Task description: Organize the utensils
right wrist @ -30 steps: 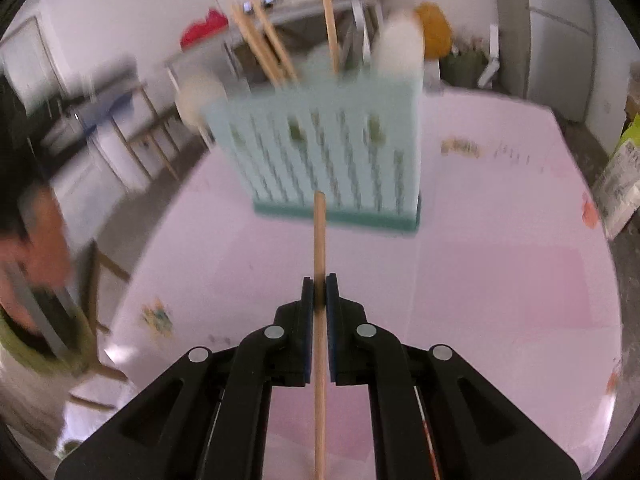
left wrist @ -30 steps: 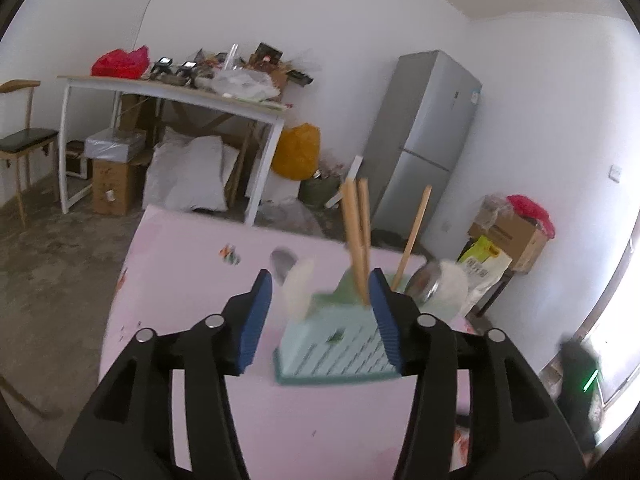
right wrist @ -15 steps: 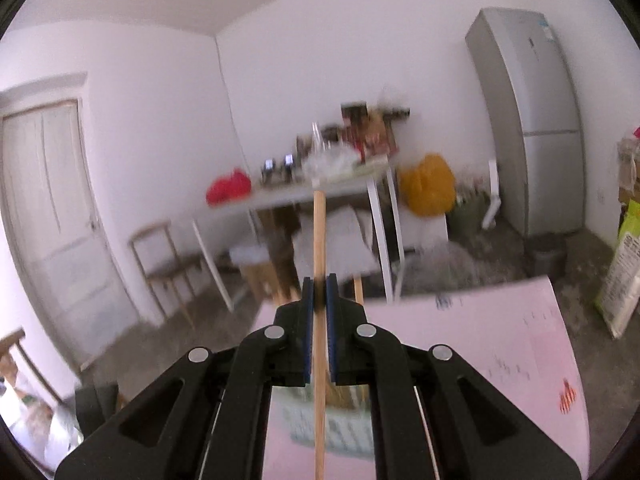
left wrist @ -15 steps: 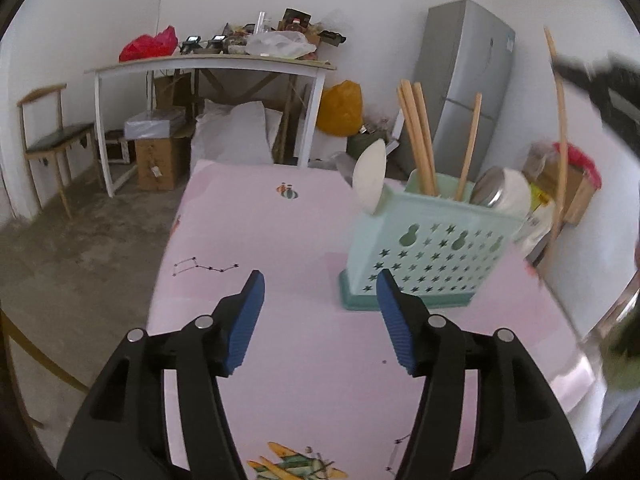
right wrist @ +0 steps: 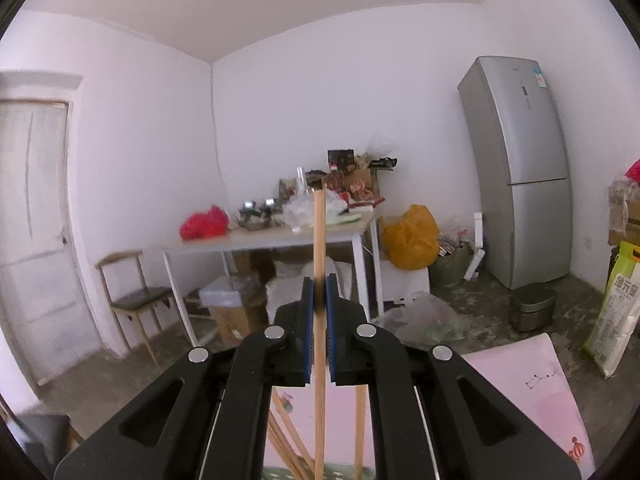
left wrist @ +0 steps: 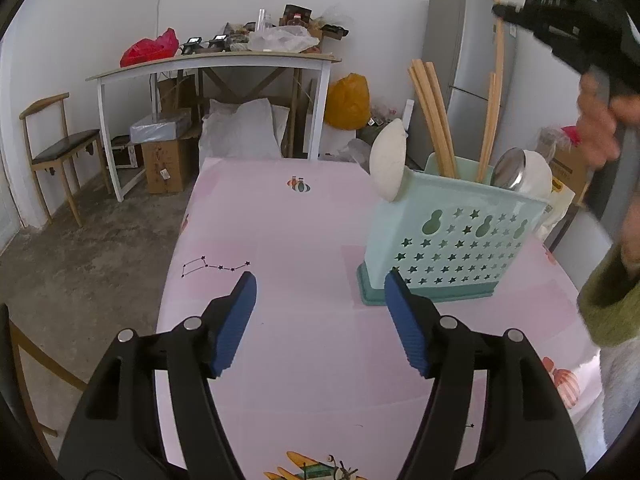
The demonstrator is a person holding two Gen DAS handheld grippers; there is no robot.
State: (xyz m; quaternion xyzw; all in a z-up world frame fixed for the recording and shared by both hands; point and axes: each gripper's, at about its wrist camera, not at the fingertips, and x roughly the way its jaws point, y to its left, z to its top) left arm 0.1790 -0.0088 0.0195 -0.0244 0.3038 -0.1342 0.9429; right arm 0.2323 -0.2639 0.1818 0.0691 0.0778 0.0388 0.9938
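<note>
A mint-green perforated utensil holder stands on the pink table, holding several wooden chopsticks, a white spoon and a metal ladle. My left gripper is open and empty, low over the table, just left of the holder. My right gripper is shut on a wooden chopstick, held upright above the holder; it also shows in the left wrist view, with the chopstick reaching down into the holder. Chopstick tops show below it.
A white desk with clutter, a chair, boxes and bags stand beyond the table's far edge. A grey fridge is at the back right. The person's hand and green sleeve are at the right.
My left gripper has let go of the holder and backed away to its left. My right gripper has risen and tipped the chopstick upright, now steady above the holder.
</note>
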